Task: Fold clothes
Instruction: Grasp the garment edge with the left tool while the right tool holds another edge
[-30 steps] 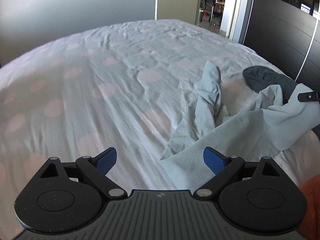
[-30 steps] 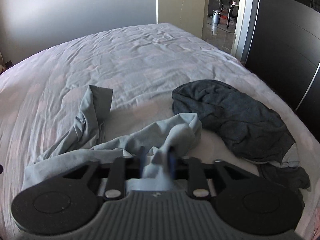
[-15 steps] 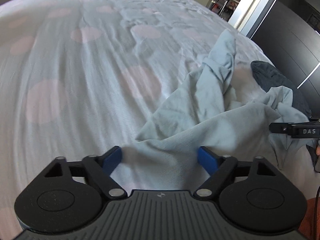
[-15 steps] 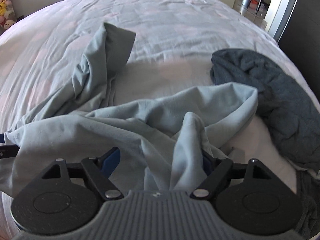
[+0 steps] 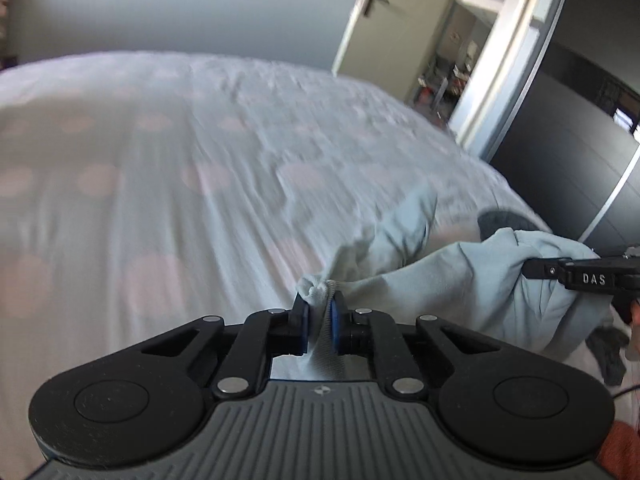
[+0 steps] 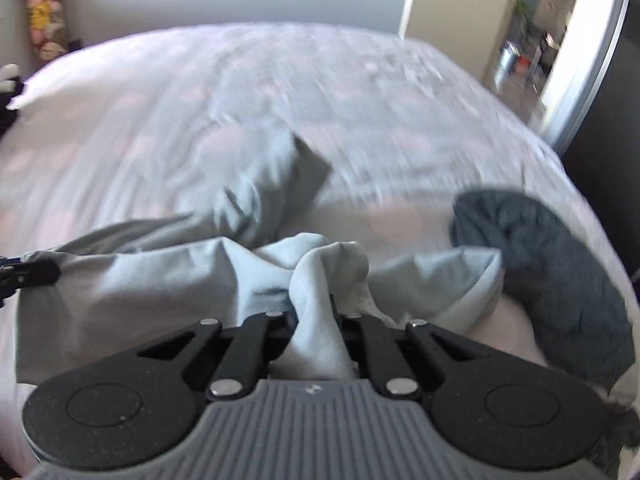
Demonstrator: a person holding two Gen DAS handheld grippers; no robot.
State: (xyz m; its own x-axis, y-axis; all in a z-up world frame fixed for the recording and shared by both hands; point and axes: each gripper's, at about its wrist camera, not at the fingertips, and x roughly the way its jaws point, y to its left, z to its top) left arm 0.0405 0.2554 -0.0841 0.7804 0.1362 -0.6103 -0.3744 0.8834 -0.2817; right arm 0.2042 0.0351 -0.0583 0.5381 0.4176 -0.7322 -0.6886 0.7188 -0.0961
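A light blue garment (image 5: 460, 280) lies crumpled on the bed, stretched between my two grippers. My left gripper (image 5: 319, 312) is shut on a bunched edge of it. My right gripper (image 6: 316, 320) is shut on another bunch of the same garment (image 6: 160, 272), whose folds hide its fingertips. In the left wrist view the right gripper (image 5: 580, 276) shows at the right edge, clamped on the cloth. In the right wrist view the left gripper (image 6: 28, 274) shows at the left edge on the cloth. One sleeve or leg (image 6: 264, 176) trails away across the bed.
The bed (image 5: 160, 168) has a pale cover with pink dots. A dark grey garment (image 6: 552, 264) lies on the bed's right side. Dark wardrobe panels (image 5: 592, 120) and an open doorway (image 5: 460, 48) stand beyond the bed on the right.
Both grippers were open around the light blue garment half a second ago and have closed on it. Both have lifted and tilted up; the views are blurred by motion.
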